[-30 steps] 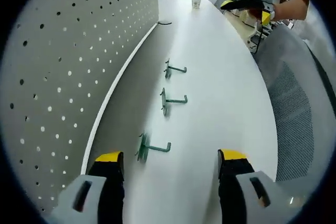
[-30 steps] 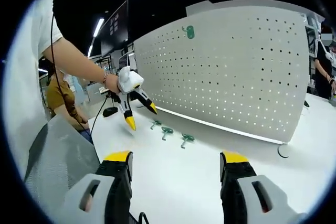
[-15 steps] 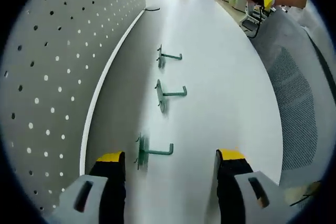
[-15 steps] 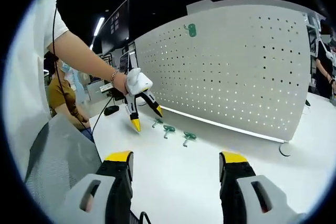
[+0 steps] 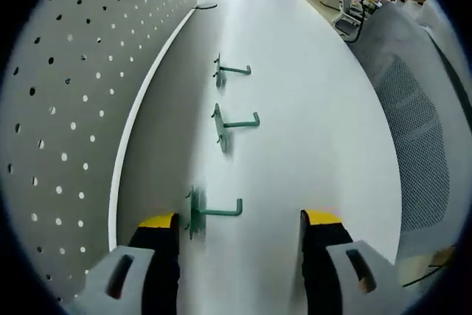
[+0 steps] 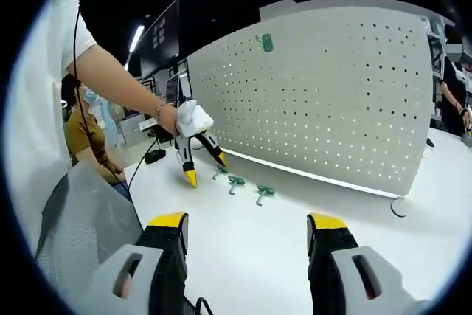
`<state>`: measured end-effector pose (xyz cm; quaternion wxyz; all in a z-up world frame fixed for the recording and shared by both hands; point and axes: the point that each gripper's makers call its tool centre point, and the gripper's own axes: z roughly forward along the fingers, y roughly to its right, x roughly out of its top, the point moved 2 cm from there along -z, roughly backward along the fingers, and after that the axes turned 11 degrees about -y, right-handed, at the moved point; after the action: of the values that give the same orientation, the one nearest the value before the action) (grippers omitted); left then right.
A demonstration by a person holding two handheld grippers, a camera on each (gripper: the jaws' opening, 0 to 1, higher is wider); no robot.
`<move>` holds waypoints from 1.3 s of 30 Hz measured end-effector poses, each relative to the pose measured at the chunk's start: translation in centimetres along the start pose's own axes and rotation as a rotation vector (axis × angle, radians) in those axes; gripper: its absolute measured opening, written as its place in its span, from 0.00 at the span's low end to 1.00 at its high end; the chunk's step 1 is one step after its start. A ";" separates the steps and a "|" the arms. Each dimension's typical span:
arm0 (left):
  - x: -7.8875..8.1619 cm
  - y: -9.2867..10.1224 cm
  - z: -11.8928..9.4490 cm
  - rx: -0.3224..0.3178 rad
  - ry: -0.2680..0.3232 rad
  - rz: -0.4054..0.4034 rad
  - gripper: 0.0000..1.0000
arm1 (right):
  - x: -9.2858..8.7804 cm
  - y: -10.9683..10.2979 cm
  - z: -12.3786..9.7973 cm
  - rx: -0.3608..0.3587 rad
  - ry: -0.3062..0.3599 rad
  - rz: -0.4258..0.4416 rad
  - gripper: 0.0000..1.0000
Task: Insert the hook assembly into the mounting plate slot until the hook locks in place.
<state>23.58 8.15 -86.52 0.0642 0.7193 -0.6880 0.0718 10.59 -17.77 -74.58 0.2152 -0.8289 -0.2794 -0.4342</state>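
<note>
Three green hooks lie on the table (image 5: 310, 108) beside the peg board (image 5: 66, 108). Nearest hook (image 5: 210, 212) sits just ahead of my left gripper (image 5: 237, 234), jaws spread wide w/ nothing in them. Right gripper (image 6: 247, 237) spread too, well apart. Hook looks light, stiff, prob slippery; I'd grab its straight arm.
</note>
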 end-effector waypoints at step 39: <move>-0.6 -3.1 -0.4 0.092 -0.014 -0.072 0.07 | 0.1 0.1 -0.1 -0.005 0.014 0.024 0.61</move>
<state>26.67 8.91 -86.24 0.0289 0.7462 -0.6581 0.0960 10.62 -17.92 -74.44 0.2200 -0.8298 -0.2668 -0.4380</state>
